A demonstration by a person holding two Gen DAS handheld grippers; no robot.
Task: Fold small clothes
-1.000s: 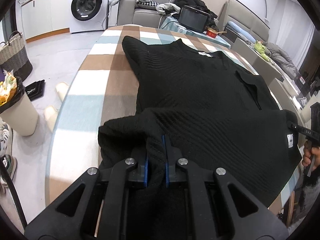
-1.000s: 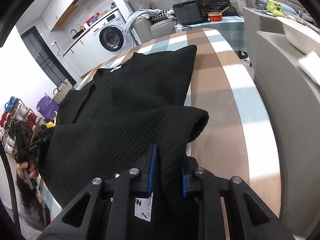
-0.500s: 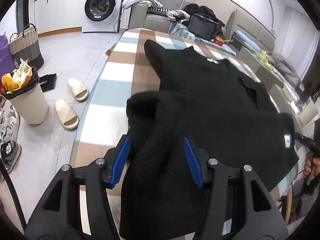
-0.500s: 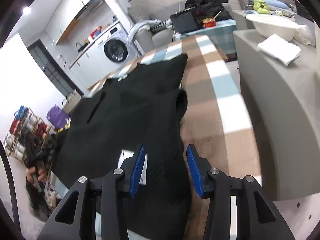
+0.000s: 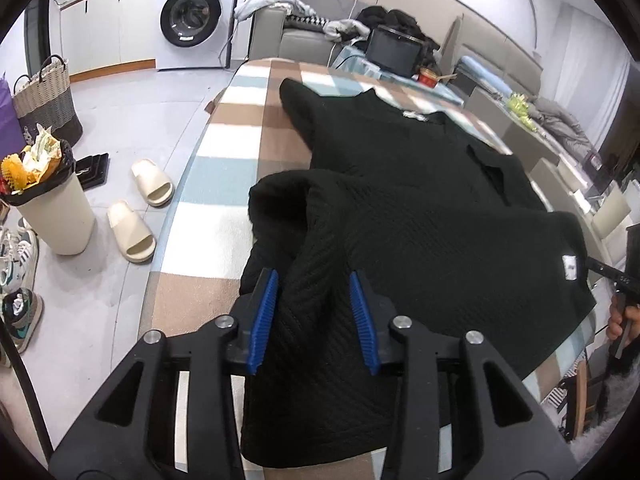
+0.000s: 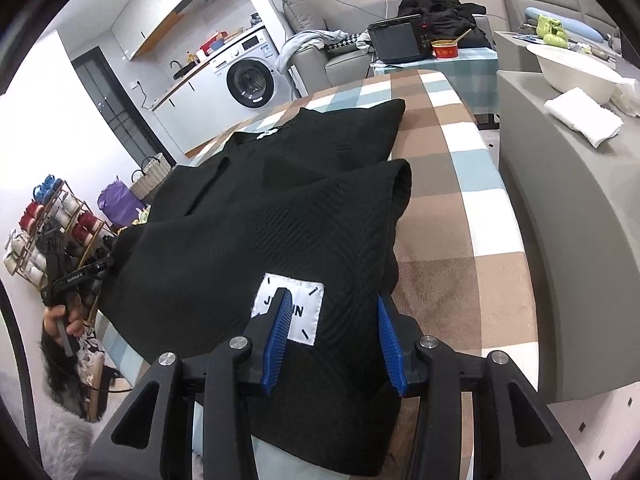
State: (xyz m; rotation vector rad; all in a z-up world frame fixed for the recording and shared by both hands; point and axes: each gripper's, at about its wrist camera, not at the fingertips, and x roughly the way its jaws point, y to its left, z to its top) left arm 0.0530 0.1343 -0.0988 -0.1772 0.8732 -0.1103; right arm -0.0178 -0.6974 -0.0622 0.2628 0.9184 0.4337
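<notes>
The sweater (image 5: 420, 216) is folded at the counter (image 5: 224, 152) edge. The left tool (image 5: 314, 316) is closing, the right tool (image 6: 332, 336) spread; cloth lies unpinched between both.

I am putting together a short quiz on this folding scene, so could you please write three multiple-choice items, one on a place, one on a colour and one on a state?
1. Where does the black garment lie?
A. on the checked table
B. in the wicker basket
C. on the floor

2. What colour are the gripper pads?
A. red
B. blue
C. green

3. How is the garment arranged?
A. rolled into a ball
B. hanging from a hook
C. near part folded over the far part

Answers:
1 A, it is spread on the checked table.
2 B, the left gripper and right gripper have blue pads.
3 C, a doubled layer overlaps the flat part.
</notes>
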